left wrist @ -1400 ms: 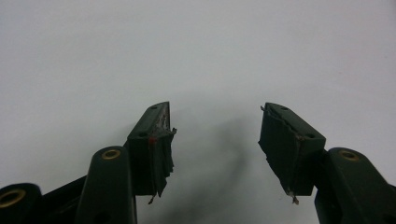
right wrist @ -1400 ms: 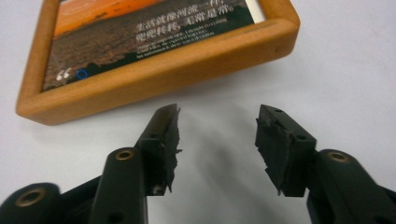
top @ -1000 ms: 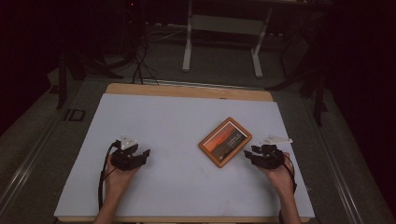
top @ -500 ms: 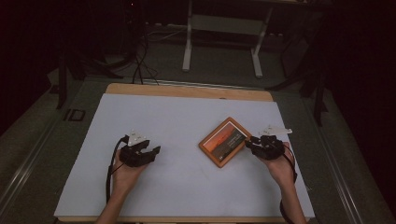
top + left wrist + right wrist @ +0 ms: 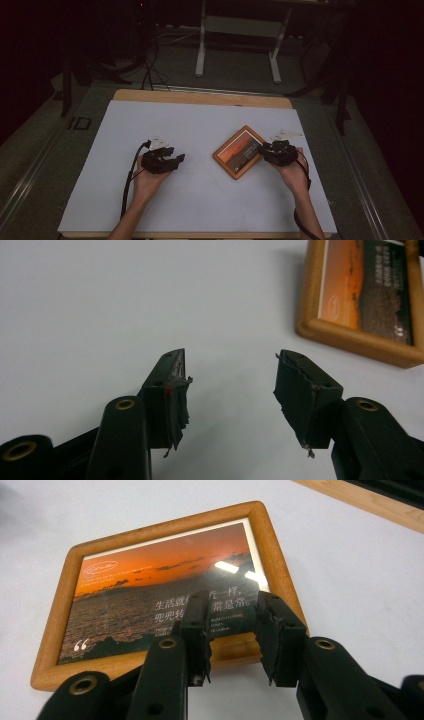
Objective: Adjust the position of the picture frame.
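A wooden picture frame (image 5: pixel 239 152) with an orange sunset print lies flat and turned at an angle on the white table sheet (image 5: pixel 200 125), right of centre. My right gripper (image 5: pixel 264 149) reaches it from the right. In the right gripper view my right gripper (image 5: pixel 231 612) hovers over the frame (image 5: pixel 160 580) at its near rail. Its jaws have just been closing, and the rail shows in the gap with no pad pressing on it. My left gripper (image 5: pixel 177 160) stands open over bare sheet, left of the frame. In the left gripper view nothing lies between the jaws of my left gripper (image 5: pixel 230 385), and the frame (image 5: pixel 365 295) lies ahead to the right.
The sheet covers a wooden tabletop whose far edge (image 5: pixel 200 97) shows bare. A black cable (image 5: pixel 131 175) trails from the left gripper along the forearm. Beyond the table stands a white desk stand (image 5: pixel 202 45) on a dark floor.
The left hand moved right and a little farther from the person. The right hand moved left and away, bringing its jaws onto the frame's right side, and its jaws narrowed.
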Available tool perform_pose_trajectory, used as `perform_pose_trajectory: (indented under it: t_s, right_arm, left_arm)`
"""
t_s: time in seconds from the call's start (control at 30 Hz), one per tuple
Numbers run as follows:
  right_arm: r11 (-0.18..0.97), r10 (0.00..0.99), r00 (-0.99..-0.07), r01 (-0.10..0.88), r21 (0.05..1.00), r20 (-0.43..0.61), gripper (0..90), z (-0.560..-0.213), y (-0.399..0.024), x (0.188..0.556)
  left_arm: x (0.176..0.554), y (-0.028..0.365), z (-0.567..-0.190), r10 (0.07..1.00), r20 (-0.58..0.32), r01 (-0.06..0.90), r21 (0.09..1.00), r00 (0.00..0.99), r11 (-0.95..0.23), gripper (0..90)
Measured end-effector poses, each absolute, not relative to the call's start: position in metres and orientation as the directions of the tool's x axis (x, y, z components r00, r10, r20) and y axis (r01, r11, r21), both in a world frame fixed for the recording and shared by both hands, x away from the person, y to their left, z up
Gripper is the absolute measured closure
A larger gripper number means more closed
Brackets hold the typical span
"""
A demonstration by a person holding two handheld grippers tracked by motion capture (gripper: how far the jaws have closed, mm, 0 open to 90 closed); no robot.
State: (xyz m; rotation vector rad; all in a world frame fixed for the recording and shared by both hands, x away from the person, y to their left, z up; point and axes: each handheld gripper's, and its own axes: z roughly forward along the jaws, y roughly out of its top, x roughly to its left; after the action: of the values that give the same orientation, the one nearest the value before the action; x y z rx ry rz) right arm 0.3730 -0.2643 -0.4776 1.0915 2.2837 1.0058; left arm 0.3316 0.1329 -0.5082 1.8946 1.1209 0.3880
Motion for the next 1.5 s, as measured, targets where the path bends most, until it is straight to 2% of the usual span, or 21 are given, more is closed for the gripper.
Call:
perform_pose_trajectory:
  t_s: [0.2,0.37,0.57,0.7,1.07,1.2,1.27,1.4,1.5]
  right_arm:
    - [0.436,0.790,-0.610,0.498,0.750,-0.054,68.3,-0.481,-0.263,0.373]
    - [0.425,0.790,-0.611,0.501,0.754,-0.039,70.2,-0.486,-0.261,0.372]
    - [0.430,0.786,-0.617,0.498,0.753,-0.040,78.6,-0.488,-0.259,0.371]
    - [0.421,0.789,-0.613,0.500,0.756,-0.034,80.7,-0.489,-0.260,0.371]
    - [0.413,0.794,-0.607,0.499,0.762,-0.033,81.0,-0.490,-0.262,0.369]
    - [0.417,0.792,-0.610,0.497,0.761,-0.036,80.9,-0.491,-0.260,0.368]
    - [0.419,0.791,-0.611,0.494,0.762,-0.039,80.9,-0.491,-0.260,0.367]
    - [0.420,0.793,-0.608,0.493,0.762,-0.043,77.4,-0.491,-0.258,0.366]
    - [0.392,0.819,-0.573,0.508,0.767,-0.039,62.5,-0.489,-0.257,0.362]
  left_arm:
    - [0.340,0.116,-0.507,0.798,-0.168,0.549,0.804,0.578,-0.228,47.2]
    - [0.352,0.087,-0.507,0.761,-0.158,0.532,0.802,0.629,-0.273,50.0]
    - [0.366,0.065,-0.509,0.734,-0.183,0.538,0.795,0.654,-0.281,50.6]
    - [0.374,0.058,-0.510,0.717,-0.209,0.547,0.790,0.665,-0.276,50.5]
    - [0.406,0.025,-0.514,0.667,-0.238,0.573,0.746,0.706,-0.340,50.4]
    - [0.415,0.016,-0.522,0.644,-0.247,0.585,0.716,0.724,-0.382,54.6]
    - [0.417,0.014,-0.526,0.621,-0.283,0.592,0.715,0.731,-0.372,56.0]
    - [0.416,0.014,-0.524,0.626,-0.278,0.593,0.713,0.728,-0.373,62.6]
    - [0.413,0.013,-0.523,0.607,-0.277,0.586,0.706,0.745,-0.397,62.9]
